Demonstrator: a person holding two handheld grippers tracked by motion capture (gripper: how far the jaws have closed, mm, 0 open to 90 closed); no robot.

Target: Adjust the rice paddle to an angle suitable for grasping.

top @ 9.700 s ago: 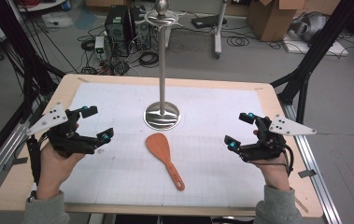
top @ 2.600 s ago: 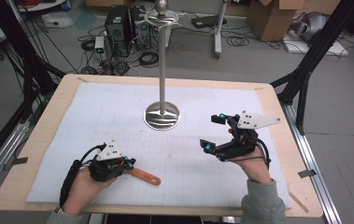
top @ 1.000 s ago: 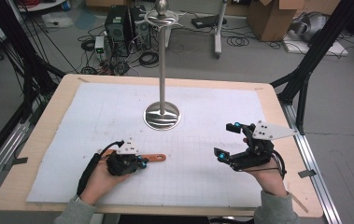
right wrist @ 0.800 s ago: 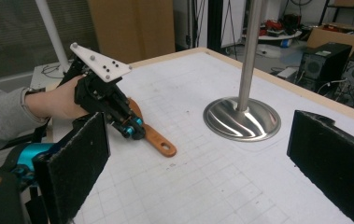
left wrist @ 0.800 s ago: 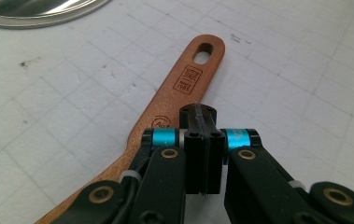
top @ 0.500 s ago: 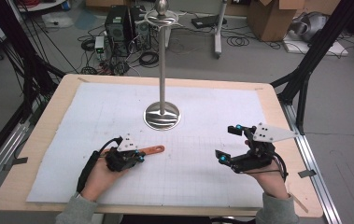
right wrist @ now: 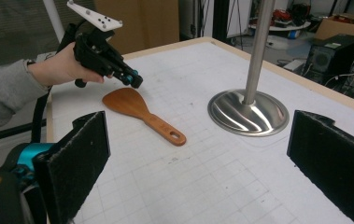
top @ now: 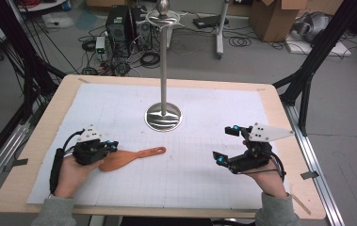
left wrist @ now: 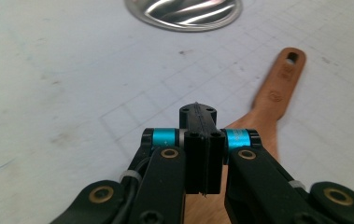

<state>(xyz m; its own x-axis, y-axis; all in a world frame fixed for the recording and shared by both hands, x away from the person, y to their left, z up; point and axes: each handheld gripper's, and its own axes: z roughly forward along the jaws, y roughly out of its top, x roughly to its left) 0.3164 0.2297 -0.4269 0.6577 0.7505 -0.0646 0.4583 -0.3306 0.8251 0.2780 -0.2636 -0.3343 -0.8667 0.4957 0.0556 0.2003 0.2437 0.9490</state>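
- Table (top: 279, 101): wooden top with pale edges, most of it covered by a white gridded sheet (top: 199, 183).
- Containers: the items listed here are a stand and a utensil, both set straight on the sheet.
- Metal stand (top: 163, 61): a round polished base sits on the sheet toward the far middle, and an upright pole rises from it to a ring and a knob at the top. It stands well apart from both grippers.
- Wooden spatula (top: 131, 157): lies flat on the sheet near the front left. Its broad blade is toward the person's left hand and its handle, with a hole at the end, points toward the table's middle. Nothing rests on it.
- Left gripper (left wrist: 198, 123): held in the person's left hand, just above the spatula's blade. Its jaws are pressed together with nothing between them, and in the right gripper view the tips hover clear of the wood.
- Right gripper (top: 227, 145): held in the person's right hand at the front right, well apart from the spatula. Its jaws are spread wide and hold nothing.
- Surroundings: beyond the far edge the floor carries computer towers (top: 126, 23), loose cables and cardboard boxes (top: 272, 16). Black frame struts flank the table.
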